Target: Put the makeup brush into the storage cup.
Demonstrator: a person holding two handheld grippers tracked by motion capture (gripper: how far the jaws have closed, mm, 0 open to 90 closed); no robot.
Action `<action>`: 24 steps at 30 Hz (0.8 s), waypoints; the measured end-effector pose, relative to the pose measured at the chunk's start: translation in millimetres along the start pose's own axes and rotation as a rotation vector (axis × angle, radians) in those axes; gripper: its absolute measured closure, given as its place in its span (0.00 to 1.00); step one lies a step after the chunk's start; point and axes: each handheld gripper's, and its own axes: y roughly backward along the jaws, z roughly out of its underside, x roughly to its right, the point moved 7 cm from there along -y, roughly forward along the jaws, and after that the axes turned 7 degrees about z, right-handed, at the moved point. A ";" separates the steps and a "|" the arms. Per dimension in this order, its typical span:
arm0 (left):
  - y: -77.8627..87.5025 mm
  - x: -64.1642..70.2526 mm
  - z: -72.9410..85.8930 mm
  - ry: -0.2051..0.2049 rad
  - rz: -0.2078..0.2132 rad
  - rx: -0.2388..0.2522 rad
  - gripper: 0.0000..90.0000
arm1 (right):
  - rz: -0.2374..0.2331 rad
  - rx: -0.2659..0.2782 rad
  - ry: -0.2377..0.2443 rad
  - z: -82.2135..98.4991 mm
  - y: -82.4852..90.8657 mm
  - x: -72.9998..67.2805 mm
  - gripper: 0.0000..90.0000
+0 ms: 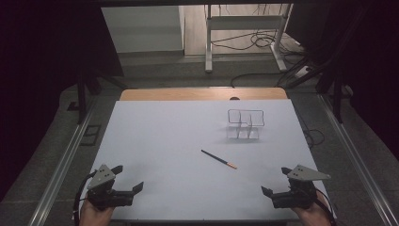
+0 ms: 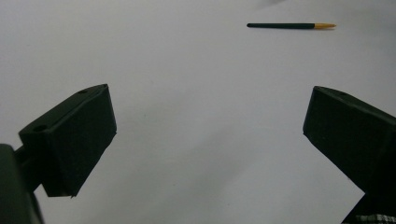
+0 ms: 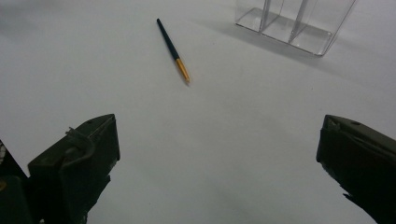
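A dark pen with an orange end (image 1: 219, 159) lies flat near the middle of the white table (image 1: 164, 141); it also appears at the top of the left gripper view (image 2: 289, 25) and in the right gripper view (image 3: 173, 49). Behind it stands a clear plastic organizer (image 1: 244, 125) with several compartments, whose base shows in the right gripper view (image 3: 294, 25). My left gripper (image 1: 129, 180) rests at the near left corner, open and holding nothing. At the near right corner my right gripper (image 1: 275, 181) is open too, with nothing between its jaws.
The table's far wooden edge (image 1: 202, 94) lies beyond the white surface. Metal rails (image 1: 61, 165) run along both sides on the floor. A white frame (image 1: 244, 33) and cables stand beyond the table.
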 end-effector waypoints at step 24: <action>-2.9 -0.4 2.8 -0.001 0.020 -0.017 0.03 | 0.001 -0.039 0.001 3.4 -7.1 -2.5 0.00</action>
